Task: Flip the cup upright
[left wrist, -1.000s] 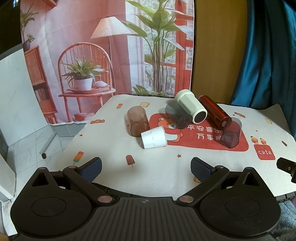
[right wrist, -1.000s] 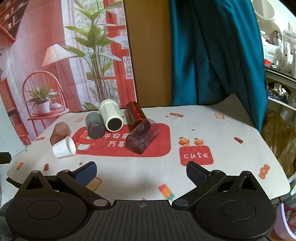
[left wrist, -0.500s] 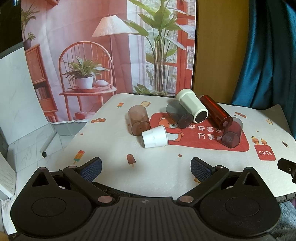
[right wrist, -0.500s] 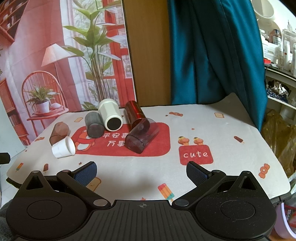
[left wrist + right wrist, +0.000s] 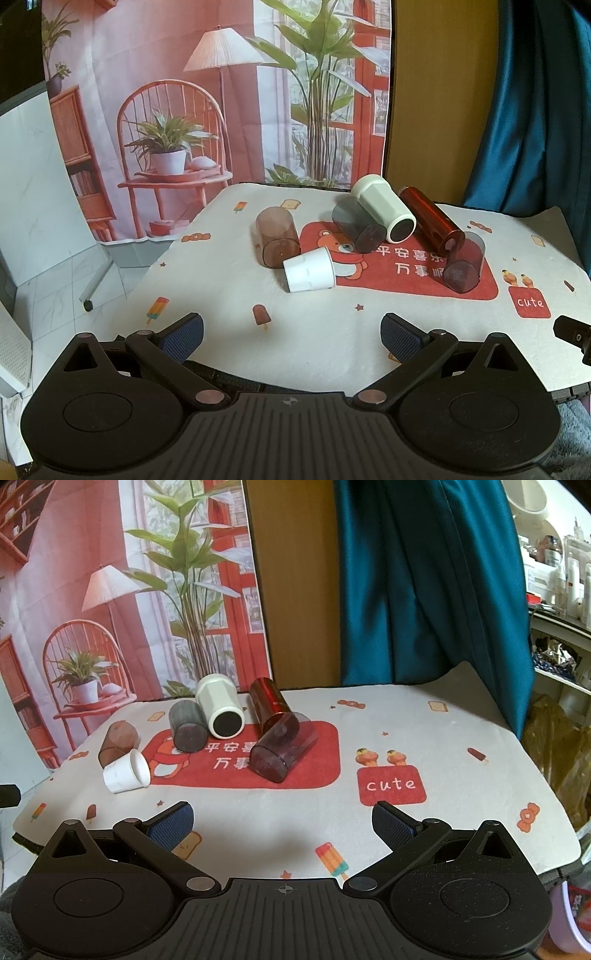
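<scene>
Several cups lie on their sides on the printed mat (image 5: 314, 332). A small white cup (image 5: 309, 270) (image 5: 125, 771) is nearest. Behind it lie a brown tinted cup (image 5: 277, 236) (image 5: 117, 743), a grey tinted cup (image 5: 358, 224) (image 5: 187, 725), a cream cup with a dark inside (image 5: 384, 208) (image 5: 219, 705), a dark red cup (image 5: 430, 215) (image 5: 269, 701) and a purple tinted cup (image 5: 462, 263) (image 5: 282, 746). My left gripper (image 5: 291, 334) is open and empty, near the mat's front edge. My right gripper (image 5: 282, 823) is open and empty, over the mat's front.
A printed backdrop (image 5: 221, 92) hangs behind the table, with a wooden panel (image 5: 295, 583) and a teal curtain (image 5: 424, 583) to its right. Shelves with bottles (image 5: 554, 572) stand at the far right. The floor (image 5: 55, 288) drops off left of the table.
Both grippers have drifted only slightly; the cups have not moved and both grippers stay open.
</scene>
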